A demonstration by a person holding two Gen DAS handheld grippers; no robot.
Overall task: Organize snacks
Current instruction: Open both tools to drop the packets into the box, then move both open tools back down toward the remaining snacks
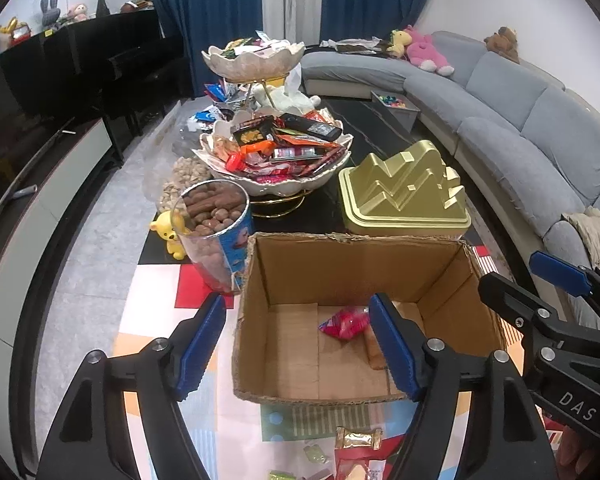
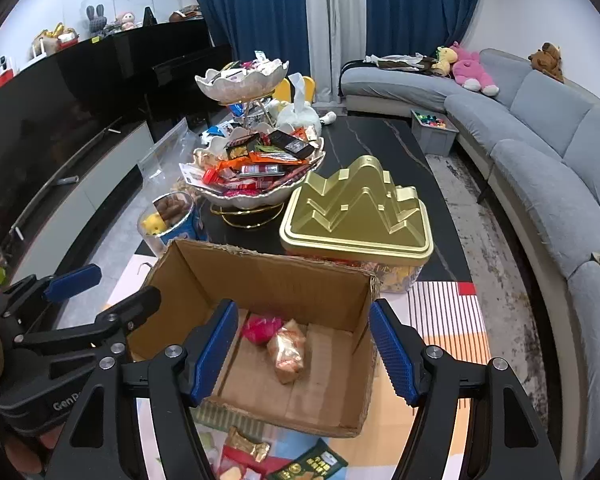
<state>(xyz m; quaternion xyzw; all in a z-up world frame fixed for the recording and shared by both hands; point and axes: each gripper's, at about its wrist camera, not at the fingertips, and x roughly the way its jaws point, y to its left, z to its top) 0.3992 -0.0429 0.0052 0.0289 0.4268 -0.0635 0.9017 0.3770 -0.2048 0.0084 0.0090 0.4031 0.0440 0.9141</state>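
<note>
Two wrapped snacks lie on the floor of the cardboard box (image 2: 260, 276), just ahead of and below our grippers: a red packet (image 2: 260, 329) and, touching it on the near side, an orange-and-clear packet (image 2: 289, 350). From the left wrist view the red packet (image 1: 345, 322) sits right beside the inner face of that gripper's right finger, and the orange one is mostly hidden behind the finger.

We hold the left gripper (image 1: 298, 346) over the box's near left part with its blue pads spread apart and nothing between them. We hold the right gripper (image 2: 304, 354) over the box's near edge, its pads likewise wide apart and not touching either packet, which lie lower down in the gap.

Nearer to us than the box, under the grippers, more snacks are scattered on the patterned surface (image 2: 440, 320): a gold-wrapped candy (image 2: 249, 445) and a dark green packet (image 2: 314, 465).

Beyond the box stand a gold mountain-shaped tin (image 2: 358, 216) ahead to the right, a clear tub of brown snacks (image 1: 216, 232) ahead to the left, and a tiered scalloped bowl stand (image 1: 278, 152) heaped with wrapped snacks farther ahead. A grey sofa (image 1: 540, 128) curves along the far right.
</note>
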